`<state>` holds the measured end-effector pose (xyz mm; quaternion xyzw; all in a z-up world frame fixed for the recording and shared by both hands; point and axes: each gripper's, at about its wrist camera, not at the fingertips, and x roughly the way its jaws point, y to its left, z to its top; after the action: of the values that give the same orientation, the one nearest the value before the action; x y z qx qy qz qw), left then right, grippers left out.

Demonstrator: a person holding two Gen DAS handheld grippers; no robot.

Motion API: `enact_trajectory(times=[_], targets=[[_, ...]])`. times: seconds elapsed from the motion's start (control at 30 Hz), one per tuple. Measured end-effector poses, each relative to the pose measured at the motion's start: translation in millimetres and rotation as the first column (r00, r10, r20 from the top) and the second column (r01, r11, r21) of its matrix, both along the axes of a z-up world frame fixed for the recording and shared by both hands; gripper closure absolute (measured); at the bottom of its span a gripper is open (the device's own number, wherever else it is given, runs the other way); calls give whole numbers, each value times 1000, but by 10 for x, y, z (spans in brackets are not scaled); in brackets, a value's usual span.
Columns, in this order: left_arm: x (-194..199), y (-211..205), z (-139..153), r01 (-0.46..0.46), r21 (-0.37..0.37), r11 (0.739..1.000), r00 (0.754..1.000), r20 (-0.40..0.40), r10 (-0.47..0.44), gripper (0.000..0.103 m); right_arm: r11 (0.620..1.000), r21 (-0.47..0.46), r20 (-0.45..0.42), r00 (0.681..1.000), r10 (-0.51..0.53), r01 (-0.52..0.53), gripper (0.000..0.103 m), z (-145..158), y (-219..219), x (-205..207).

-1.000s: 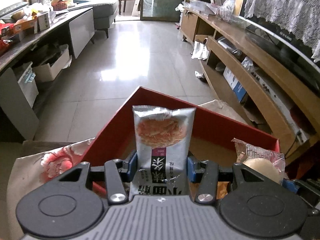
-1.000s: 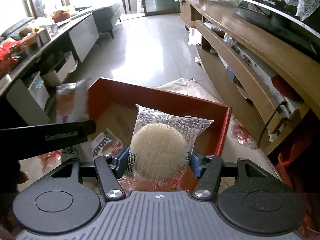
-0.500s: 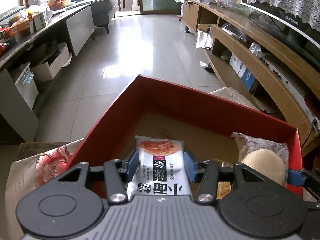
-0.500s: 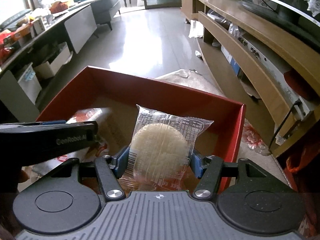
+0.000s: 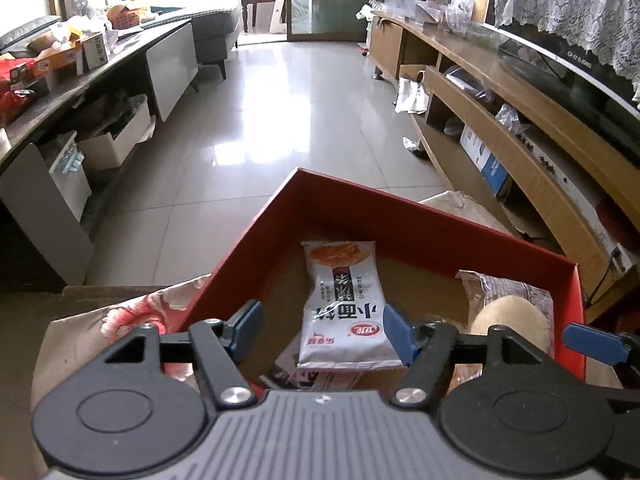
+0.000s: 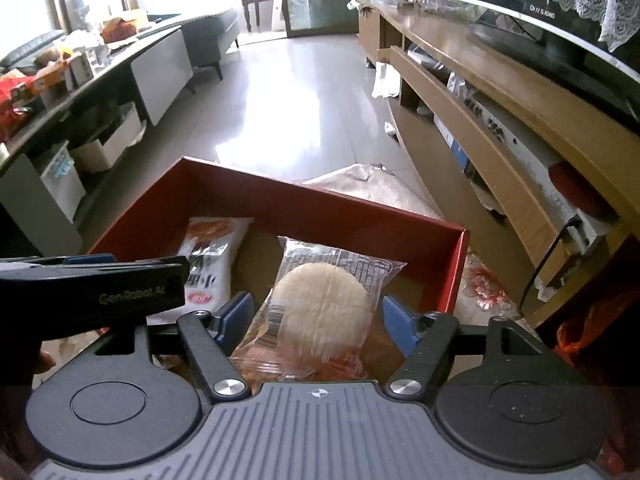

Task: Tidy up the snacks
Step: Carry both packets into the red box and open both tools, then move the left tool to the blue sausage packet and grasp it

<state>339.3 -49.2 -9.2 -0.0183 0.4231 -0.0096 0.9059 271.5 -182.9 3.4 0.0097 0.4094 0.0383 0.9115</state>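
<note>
A red box [image 5: 420, 216] with a brown cardboard floor sits in front of both grippers; it also shows in the right wrist view [image 6: 320, 204]. My left gripper [image 5: 322, 334] is open. A white cracker packet [image 5: 344, 304] lies flat in the box between its fingers, free of them. My right gripper [image 6: 318, 320] is open. A clear-wrapped round rice cake [image 6: 324, 312] lies in the box between its fingers. The cracker packet [image 6: 210, 264] lies left of it. The rice cake [image 5: 508, 320] shows at the right in the left wrist view.
The box rests on a floral cloth [image 5: 132, 316]. A long wooden TV cabinet [image 5: 500, 136] runs along the right. A grey desk [image 5: 100, 76] with clutter and storage bins lines the left. Shiny tiled floor [image 5: 280, 100] lies beyond the box.
Both grippers have opened and let go of their packets. The cracker packet and the rice cake now lie in the red box.
</note>
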Motion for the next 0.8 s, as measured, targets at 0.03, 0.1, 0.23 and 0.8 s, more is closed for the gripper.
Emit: enact_trajectory(times=[0.03,0.1,0.23,0.8], targets=[[-26,18,17,0,-2,1000,1000,0,0,31,1000,-5,2,1000,0,0,25,11,6,-20],[-99,65,55,-2,-7,1000,1000,5,2,31,1000,-8,6,1000,1,-1,25,42,19,-69],[-220,139,97,-6,-14,1000,1000,4,6,31,1000,-17,16,1000,9,-8,24,99,31,-171],[-725,320,113,15,-29,999,1000,-23,-16,30,999,-24,22,999,39,-38,24,178,171,-597]])
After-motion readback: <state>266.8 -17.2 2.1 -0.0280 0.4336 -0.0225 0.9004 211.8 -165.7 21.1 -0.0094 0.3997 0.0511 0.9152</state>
